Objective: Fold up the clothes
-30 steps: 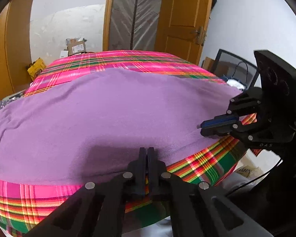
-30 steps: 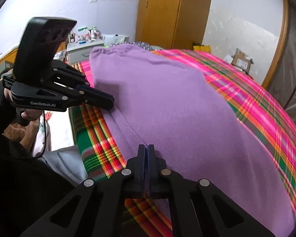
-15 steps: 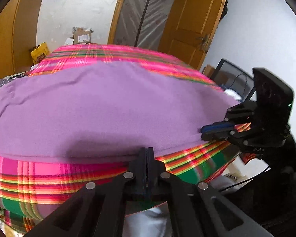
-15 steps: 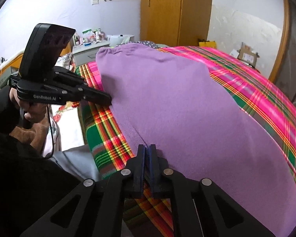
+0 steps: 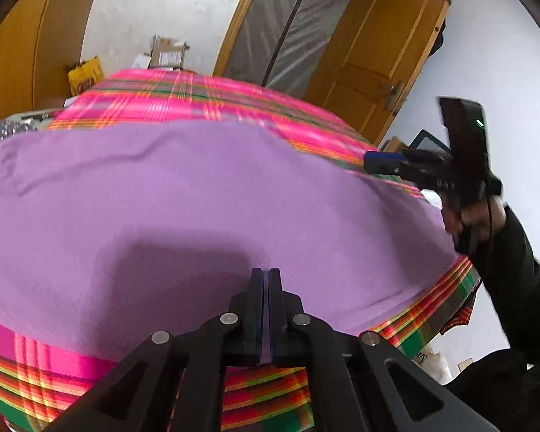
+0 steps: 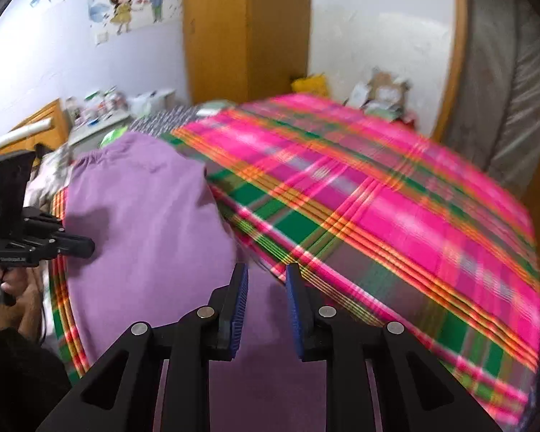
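While both claws work over the bed, notes run left to right, placed against the garment.

Bed: plaid cover [image 6: 396,216], pink, green and orange; garment lies flat on it.
Garment: purple cloth [image 5: 198,208], spread over the near part of the cover; plaid shows past its far edge and as a strip along its near edge. A few shallow creases at its far left.
Left gripper [image 5: 265,280]: jaws pressed together, tips over the garment's near edge; whether any cloth is pinched between them cannot be told. Seen from the right wrist [image 6: 86,246], it sits at the garment's left edge.
Left hand [image 6: 14,288]: holds that gripper's handle, off the garment's left side.
Right gripper [image 6: 266,280]: jaws have just been opening and stand apart, blue pads showing; garment lies under the gap, nothing pressed between the pads.
Right hand [image 5: 478,216]: dark sleeve, beyond the garment's right edge.
Blur: plaid smeared in the right wrist view.
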A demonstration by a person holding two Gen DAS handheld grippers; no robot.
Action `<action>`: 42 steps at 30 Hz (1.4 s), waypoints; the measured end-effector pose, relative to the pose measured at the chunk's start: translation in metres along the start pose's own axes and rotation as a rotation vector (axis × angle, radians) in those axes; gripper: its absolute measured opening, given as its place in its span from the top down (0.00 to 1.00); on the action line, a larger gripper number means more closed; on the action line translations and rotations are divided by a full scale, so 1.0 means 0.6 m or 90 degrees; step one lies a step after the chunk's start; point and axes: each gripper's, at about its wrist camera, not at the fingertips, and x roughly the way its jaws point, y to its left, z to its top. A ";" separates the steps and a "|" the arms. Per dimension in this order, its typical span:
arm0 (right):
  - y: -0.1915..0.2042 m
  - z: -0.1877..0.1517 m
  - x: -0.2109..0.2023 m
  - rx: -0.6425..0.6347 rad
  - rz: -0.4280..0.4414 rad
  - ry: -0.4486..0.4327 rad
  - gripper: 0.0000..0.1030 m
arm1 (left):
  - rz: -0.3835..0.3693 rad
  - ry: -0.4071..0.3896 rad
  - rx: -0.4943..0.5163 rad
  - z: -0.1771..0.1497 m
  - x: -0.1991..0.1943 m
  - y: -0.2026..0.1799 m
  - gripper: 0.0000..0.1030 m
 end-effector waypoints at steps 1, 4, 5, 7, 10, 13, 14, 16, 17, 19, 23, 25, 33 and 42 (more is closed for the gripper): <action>-0.011 0.001 0.013 -0.007 0.014 0.021 0.74 | -0.003 -0.001 -0.002 -0.003 0.000 0.001 0.99; -0.024 -0.001 0.045 -0.022 0.048 0.072 0.69 | -0.006 -0.001 -0.002 -0.003 -0.001 0.003 0.99; -0.027 -0.002 0.054 -0.022 0.066 0.086 0.69 | -0.007 -0.001 -0.002 -0.003 -0.002 0.004 0.99; -0.024 -0.005 0.059 -0.027 0.092 0.089 0.71 | -0.009 -0.001 0.000 -0.003 -0.002 0.005 0.99; -0.014 -0.007 0.055 -0.046 0.092 0.075 0.91 | -0.015 -0.001 -0.005 0.000 -0.002 0.007 0.99; -0.032 -0.007 0.041 -0.009 0.073 0.041 0.93 | -0.027 -0.001 -0.015 -0.002 -0.003 0.014 0.99; -0.043 -0.006 0.041 0.015 0.072 0.035 0.94 | -0.030 -0.002 -0.018 -0.003 -0.003 0.016 0.99; -0.071 -0.014 0.053 0.085 0.084 0.050 0.97 | -0.036 -0.002 -0.023 -0.004 -0.003 0.019 0.99; -0.083 -0.018 0.056 0.113 0.090 0.055 0.96 | -0.038 -0.002 -0.024 -0.003 -0.003 0.020 0.99; -0.099 -0.021 0.057 0.163 0.097 0.051 0.90 | -0.041 -0.002 -0.027 -0.002 -0.003 0.021 0.99; -0.096 -0.004 0.034 0.172 0.072 0.020 0.87 | -0.043 -0.005 -0.030 -0.001 -0.001 0.022 0.99; -0.083 0.013 0.023 0.158 0.072 0.001 0.77 | -0.045 -0.005 -0.032 -0.001 -0.001 0.023 0.99; -0.023 0.055 0.097 0.073 0.095 0.074 0.75 | -0.039 -0.010 -0.034 -0.004 0.000 0.022 0.99; -0.034 0.049 0.096 0.144 0.049 0.050 0.87 | -0.036 -0.018 -0.030 -0.008 0.003 0.018 0.99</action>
